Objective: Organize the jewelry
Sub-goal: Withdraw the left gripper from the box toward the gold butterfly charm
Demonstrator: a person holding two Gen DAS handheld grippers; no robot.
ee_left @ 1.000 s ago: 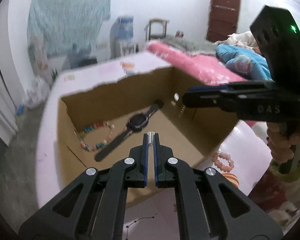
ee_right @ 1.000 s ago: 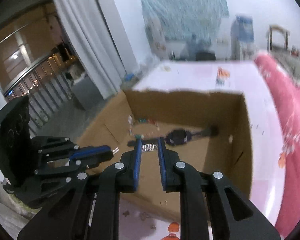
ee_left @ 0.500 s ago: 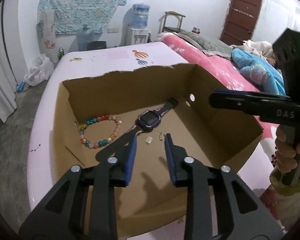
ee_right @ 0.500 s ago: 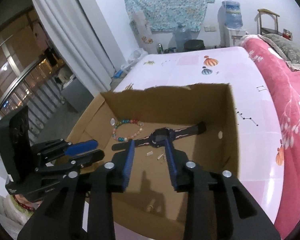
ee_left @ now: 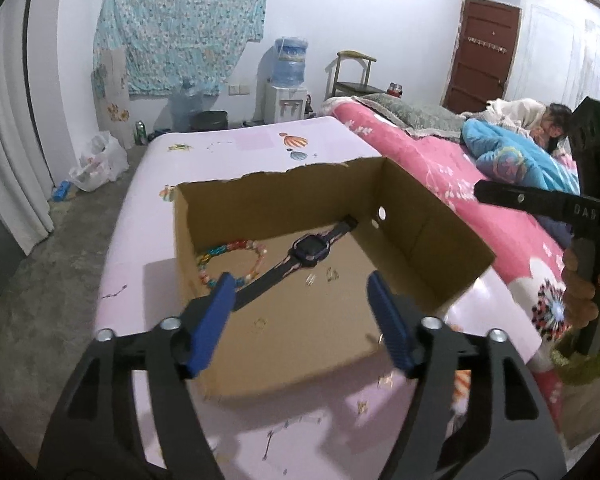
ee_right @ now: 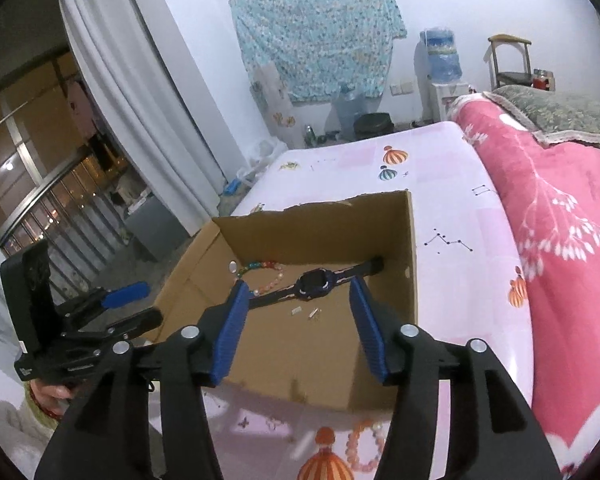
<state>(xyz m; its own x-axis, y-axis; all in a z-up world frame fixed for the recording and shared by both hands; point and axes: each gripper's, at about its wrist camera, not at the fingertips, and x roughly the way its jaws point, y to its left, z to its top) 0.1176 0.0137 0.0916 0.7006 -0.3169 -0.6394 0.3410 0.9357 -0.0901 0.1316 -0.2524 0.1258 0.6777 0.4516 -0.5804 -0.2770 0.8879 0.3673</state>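
Both grippers point down over the cardboard box (ee_left: 420, 232); the left gripper (ee_left: 300, 286) and right gripper (ee_right: 298, 294) have just been opening, nothing between their ribbed blue pads; two small metal earrings (ee_left: 320, 277) lie on the box floor, at 5 o'clock from the dark watch (ee_left: 310, 249); the round bead bracelet (ee_left: 236, 256) at its 9 o'clock.

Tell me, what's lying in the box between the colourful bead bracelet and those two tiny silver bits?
The dark watch, stretched across the box floor between the bead bracelet and the silver pieces; both wrist views show it.
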